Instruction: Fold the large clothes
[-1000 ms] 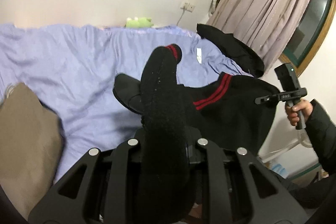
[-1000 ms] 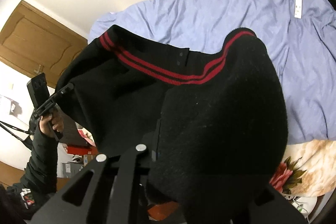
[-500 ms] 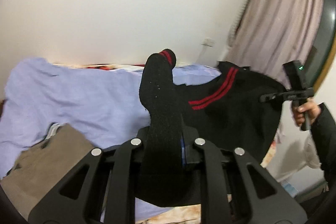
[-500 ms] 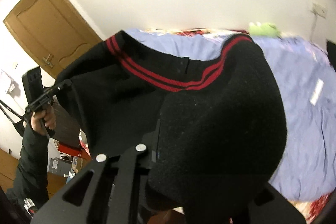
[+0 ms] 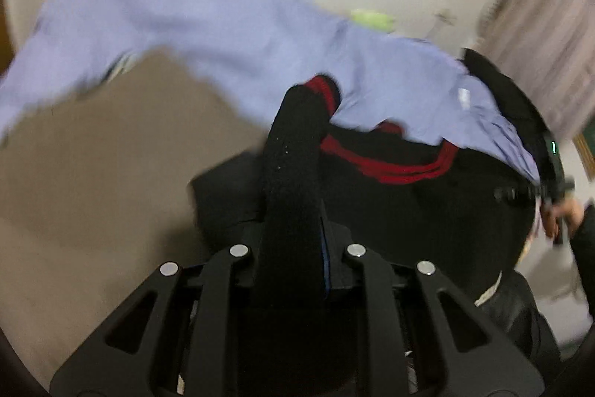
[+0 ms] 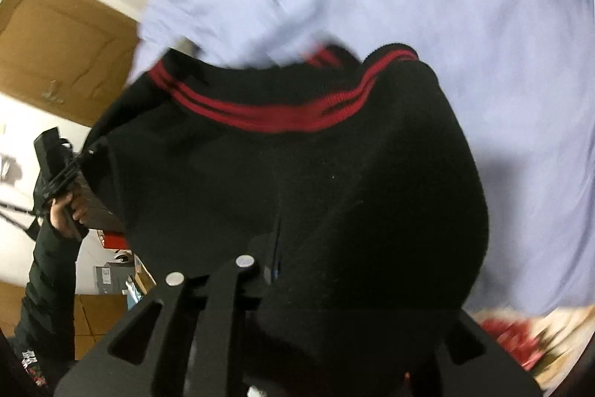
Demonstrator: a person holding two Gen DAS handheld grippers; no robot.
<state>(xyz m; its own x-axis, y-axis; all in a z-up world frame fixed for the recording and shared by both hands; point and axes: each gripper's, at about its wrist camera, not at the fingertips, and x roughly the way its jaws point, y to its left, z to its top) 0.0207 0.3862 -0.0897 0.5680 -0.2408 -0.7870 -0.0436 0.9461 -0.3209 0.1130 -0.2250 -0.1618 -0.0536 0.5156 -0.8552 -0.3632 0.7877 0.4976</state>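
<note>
A black sweater [image 5: 409, 211] with red stripes hangs stretched between my two grippers above the lilac bed sheet [image 5: 223, 25]. My left gripper [image 5: 293, 240] is shut on one bunched edge, which stands up between its fingers and hides the tips. In the right wrist view the sweater [image 6: 334, 192] drapes over my right gripper [image 6: 282, 248]; its jaws are easing open, the cloth still pinched between them. Each view shows the other gripper: the right gripper [image 5: 517, 191] at the right edge, the left gripper [image 6: 80, 159] at the left.
A tan cloth [image 5: 93, 155] lies on the bed at the left. Another black garment [image 5: 502, 88] and a green plush [image 5: 372, 19] are at the far side. A wooden door [image 6: 63, 51], boxes [image 6: 111, 278] and a floral blanket [image 6: 520, 341] border the bed.
Both grippers have dropped toward the bed with the sweater still between them. The sheet and tan cloth loom larger, and the pictures are blurred by the motion.
</note>
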